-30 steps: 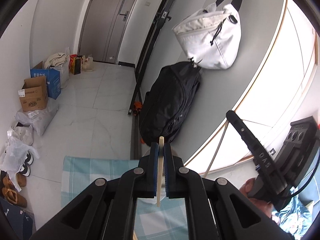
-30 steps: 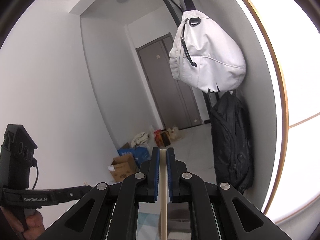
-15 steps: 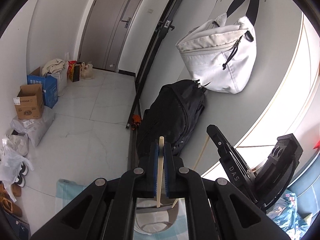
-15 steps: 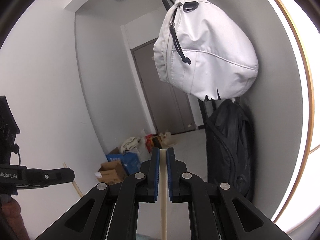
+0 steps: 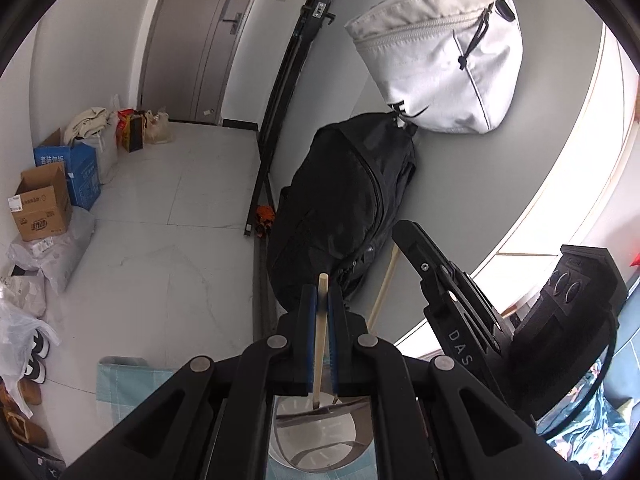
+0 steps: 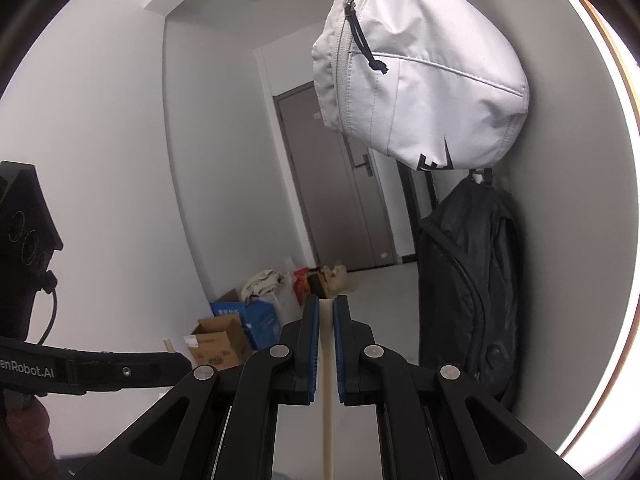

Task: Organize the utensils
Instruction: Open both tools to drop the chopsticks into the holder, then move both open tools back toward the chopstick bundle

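Observation:
My left gripper [image 5: 323,296] is shut on a pale wooden chopstick [image 5: 320,340]. The stick stands upright and its lower end dips into a round white and metal utensil holder [image 5: 320,436] right below the jaws. My right gripper [image 6: 326,308] is shut on a second pale chopstick [image 6: 327,392], held upright. In the left wrist view the right gripper [image 5: 404,236] sits just to the right, with its chopstick [image 5: 382,288] slanting down toward the holder. The left gripper's finger [image 6: 120,370] and its chopstick tip [image 6: 168,346] show at the left of the right wrist view.
A light blue checked cloth [image 5: 120,376] lies under the holder. A black backpack [image 5: 344,208] and a white bag [image 5: 440,56] hang on the wall ahead. Cardboard boxes [image 5: 40,208], bags and shoes line the floor at left. A grey door [image 5: 200,40] stands at the far end.
Both grippers have moved forward and closer together over the holder. The holder has come into view under the left jaws, and the left chopstick's lower end now dips into it.

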A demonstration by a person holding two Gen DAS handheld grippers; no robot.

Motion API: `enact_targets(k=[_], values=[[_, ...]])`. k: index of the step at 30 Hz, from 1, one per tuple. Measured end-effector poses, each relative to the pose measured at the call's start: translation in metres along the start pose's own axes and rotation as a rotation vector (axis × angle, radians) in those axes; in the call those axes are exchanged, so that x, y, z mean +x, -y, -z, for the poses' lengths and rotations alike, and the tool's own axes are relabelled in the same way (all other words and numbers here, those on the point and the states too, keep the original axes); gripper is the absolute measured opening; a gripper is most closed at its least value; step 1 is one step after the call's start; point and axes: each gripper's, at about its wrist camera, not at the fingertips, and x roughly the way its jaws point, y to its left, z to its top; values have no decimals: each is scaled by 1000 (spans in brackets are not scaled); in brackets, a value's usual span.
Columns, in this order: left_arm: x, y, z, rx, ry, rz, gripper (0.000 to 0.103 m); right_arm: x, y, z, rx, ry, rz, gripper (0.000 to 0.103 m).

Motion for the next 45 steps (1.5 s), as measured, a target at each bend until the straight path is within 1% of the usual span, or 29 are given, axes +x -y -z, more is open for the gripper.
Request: enact_targets(k=[3, 4, 6, 7, 9, 10, 11, 13, 14, 15, 17, 18, 20, 22, 26, 27, 28, 30, 31, 33, 35, 37, 39, 40, 41, 42, 45], values=[[2, 2, 5, 12, -2, 3, 1, -6, -3, 6, -24, -6, -31, 6], [2, 2, 7, 17, -5, 12, 1, -7, -4, 9, -28, -15, -46, 8], [5, 3, 10, 25, -30, 23, 1, -9, -6, 13, -33, -43, -73, 9], [7, 3, 11, 28, -51, 43, 1, -11, -8, 15, -38, -55, -82, 9], [7, -1, 13, 9, -73, 78, 2, -14, -9, 17, -37, -75, -94, 9], [7, -3, 14, 0, -81, 80, 2, -16, -9, 18, -24, -91, -110, 12], [7, -5, 15, -9, -91, 73, 5, -19, -9, 18, -13, -105, -122, 14], [0, -9, 16, -28, -90, 60, 10, -26, -9, 18, -3, -114, -119, 29], [-5, -12, 17, -37, -81, 45, 20, -33, -9, 18, 10, -114, -116, 33], [-12, -15, 17, -47, -65, 22, 34, -38, -8, 18, 21, -116, -113, 38], [-24, -19, 19, -65, -22, -4, 43, -47, -7, 18, 36, -125, -102, 43], [-31, -20, 21, -72, -6, -15, 45, -51, -7, 17, 38, -131, -99, 45], [-38, -23, 22, -85, 1, -36, 46, -62, -10, 17, 35, -131, -89, 46], [-44, -26, 25, -100, 2, -48, 46, -72, -13, 17, 28, -125, -80, 52], [-54, -24, 34, -96, 25, -98, 47, -89, -21, 16, 25, -126, -73, 58], [-58, -23, 37, -96, 28, -108, 48, -93, -23, 15, 27, -126, -71, 61], [-58, -22, 39, -98, 28, -113, 49, -98, -26, 16, 30, -124, -70, 65], [-60, -21, 43, -110, 32, -131, 65, -107, -30, 17, 32, -120, -67, 71], [-62, -22, 45, -117, 40, -148, 67, -110, -33, 17, 31, -122, -66, 72], [-67, -22, 51, -119, 54, -184, 69, -117, -39, 19, 24, -129, -62, 74], [-70, -19, 57, -100, 52, -207, 69, -124, -46, 23, 17, -140, -53, 79], [-73, -17, 64, -83, 54, -211, 69, -132, -52, 29, 18, -149, -47, 84], [-76, -15, 72, -68, 67, -212, 70, -137, -59, 35, 14, -166, -40, 84], [-78, -15, 76, -64, 73, -214, 72, -140, -63, 40, 8, -176, -35, 85], [-78, -15, 79, -63, 76, -220, 79, -143, -67, 44, 3, -182, -33, 85], [-79, -16, 83, -65, 80, -225, 82, -146, -70, 48, 1, -183, -35, 85], [-81, -17, 96, -68, 83, -232, 82, -154, -80, 62, 6, -199, -23, 93]])
